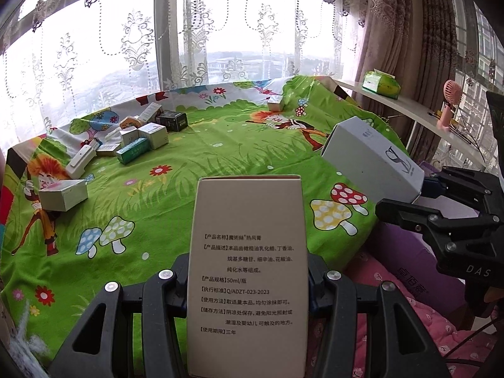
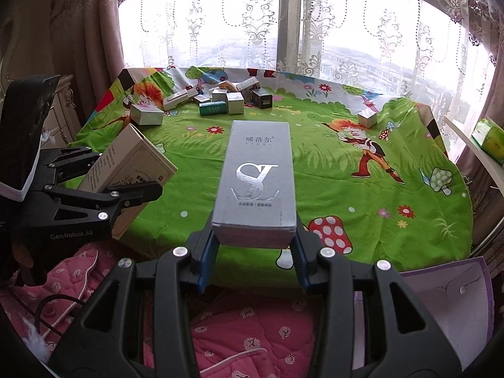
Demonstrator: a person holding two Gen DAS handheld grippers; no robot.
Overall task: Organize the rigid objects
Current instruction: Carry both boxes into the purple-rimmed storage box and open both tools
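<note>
L wrist view only: tissue pack (image 1: 380, 84) and pink mini fan (image 1: 451, 102) on the white sill (image 1: 406, 107) far R, plus the printed text side of the beige box (image 1: 248, 271). R wrist view only: open purple-edged carton (image 2: 453, 308) at lower R, cabinet (image 2: 61, 116) far L, and the top face of the grey box (image 2: 256, 186) w/ silver S logo.

Left gripper (image 1: 248, 280): clamped on the beige box, fingers pressing both long sides, box upright and sticking fwd past the tips. From R wrist view same gripper (image 2: 126, 189) holds the box (image 2: 126, 170) tilted, over the near-L edge of the cloth.

Right gripper (image 2: 253, 252): closed on the grey box, blue pads (image 2: 208, 261) against its near end, box pointing fwd over the green cartoon cloth (image 2: 346, 189). In L wrist view it (image 1: 422, 195) carries that box (image 1: 371, 160) tilted, at the cloth's R edge.

Both held boxes are off the cloth (image 1: 220, 157), well apart from each other.

Rest: cluster of small boxes (image 2: 220, 97) at far L of the cloth, touching/leaning on each other; one silver box (image 2: 146, 114) just beside the cluster, nearer L edge; one small box (image 2: 367, 117) alone at far R, well apart. Pink quilt (image 2: 252, 330) below both grippers.
</note>
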